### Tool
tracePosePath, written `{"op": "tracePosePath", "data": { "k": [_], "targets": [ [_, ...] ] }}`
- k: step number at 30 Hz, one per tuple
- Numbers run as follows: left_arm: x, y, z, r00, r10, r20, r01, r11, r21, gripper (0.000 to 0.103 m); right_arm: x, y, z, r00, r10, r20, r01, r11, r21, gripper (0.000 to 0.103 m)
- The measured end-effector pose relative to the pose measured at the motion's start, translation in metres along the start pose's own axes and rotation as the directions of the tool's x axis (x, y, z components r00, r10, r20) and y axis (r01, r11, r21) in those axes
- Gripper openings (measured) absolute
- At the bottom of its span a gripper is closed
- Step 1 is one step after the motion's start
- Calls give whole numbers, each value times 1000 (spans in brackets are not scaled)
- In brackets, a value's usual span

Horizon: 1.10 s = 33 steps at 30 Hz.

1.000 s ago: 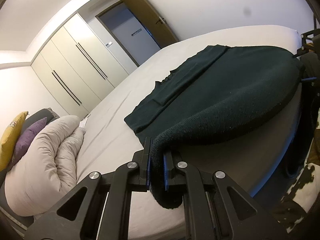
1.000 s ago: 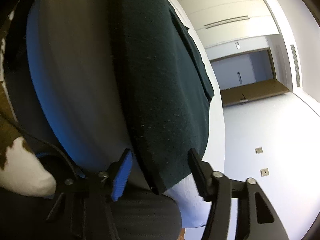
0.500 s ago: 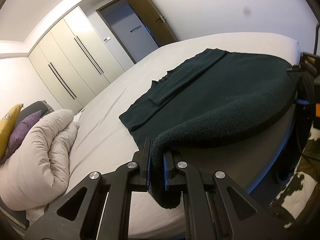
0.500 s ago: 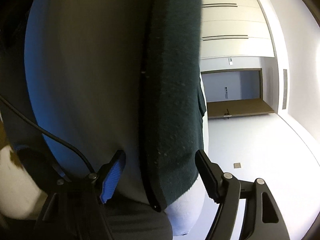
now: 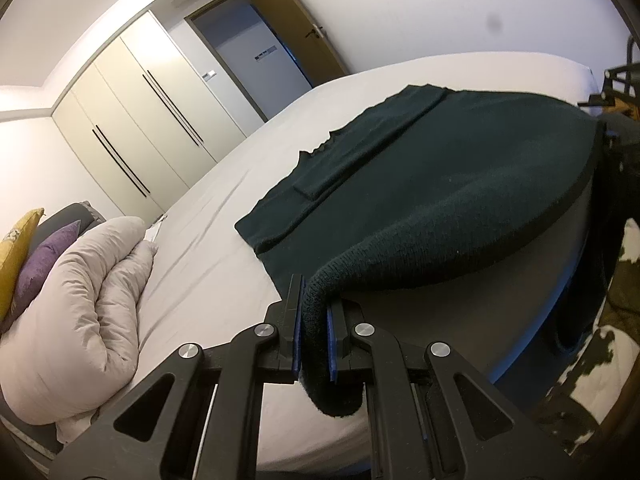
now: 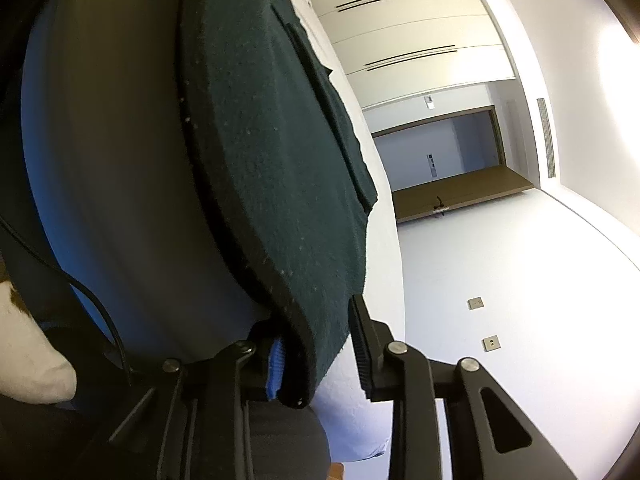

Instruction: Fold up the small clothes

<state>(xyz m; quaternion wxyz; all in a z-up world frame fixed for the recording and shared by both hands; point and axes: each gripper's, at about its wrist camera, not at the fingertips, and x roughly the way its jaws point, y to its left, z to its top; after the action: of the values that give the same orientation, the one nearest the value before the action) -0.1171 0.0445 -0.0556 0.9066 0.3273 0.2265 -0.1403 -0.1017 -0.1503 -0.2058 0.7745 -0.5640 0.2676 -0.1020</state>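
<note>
A dark green knit garment (image 5: 420, 184) lies spread on the white bed (image 5: 208, 224), its near hem reaching the bed's edge. My left gripper (image 5: 314, 336) is shut on the garment's near corner, which bunches between the blue pads. In the right wrist view the garment (image 6: 280, 152) fills the frame and its other hem corner sits between the fingers of my right gripper (image 6: 316, 354). The jaws have narrowed around the fabric, with a gap still showing on the right side.
A rumpled white duvet (image 5: 76, 312) and purple and yellow pillows (image 5: 28, 260) lie at the bed's left end. Wardrobe doors (image 5: 132, 120) and a room door (image 5: 256, 56) stand behind. A brown and white rug (image 5: 600, 340) lies beside the bed.
My right gripper's jaws have closed in around the garment's hem corner. The left gripper keeps its hold and has shifted slightly.
</note>
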Motion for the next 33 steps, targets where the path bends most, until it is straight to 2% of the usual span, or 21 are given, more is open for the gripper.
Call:
{"op": "tracePosePath", "data": {
  "k": [2,4,7,9,15,21,25,28,33],
  "targets": [
    [0,-2,-2,1000,1,-4,0,1000,6,8,-1,0,-4,1000,3,-5,-3,1000,12,19],
    [0,-6,-7,1000,4,-10,-4,999,33,8,1,-4,-3,1000,5,-6,-5,1000,23,7],
    [-1,-11,-15,999,31,-10,-29,995,91,8,-4,-14,-2,1000,3,5,-4,998,55,7],
    [-1,-10,-19,999,38,-11,-37,995,93,8,-7,-25,-1,1000,-2,12,1,996,88,6],
    [1,8,-15,999,49,5,-49,999,7,8,4,-62,12,999,-27,34,21,986,163,6],
    [17,51,21,996,81,40,-77,993,-90,8,40,-117,41,996,-34,80,14,972,236,6],
    [47,89,44,996,82,34,-74,978,-193,8,70,-144,61,994,-7,107,-22,964,264,6],
    [72,107,58,996,86,23,-79,973,-218,8,97,-156,78,992,-3,122,-27,969,244,6],
    [128,128,78,997,74,-17,-76,970,-230,8,138,-168,102,991,55,123,-84,966,245,5]
  ]
}}
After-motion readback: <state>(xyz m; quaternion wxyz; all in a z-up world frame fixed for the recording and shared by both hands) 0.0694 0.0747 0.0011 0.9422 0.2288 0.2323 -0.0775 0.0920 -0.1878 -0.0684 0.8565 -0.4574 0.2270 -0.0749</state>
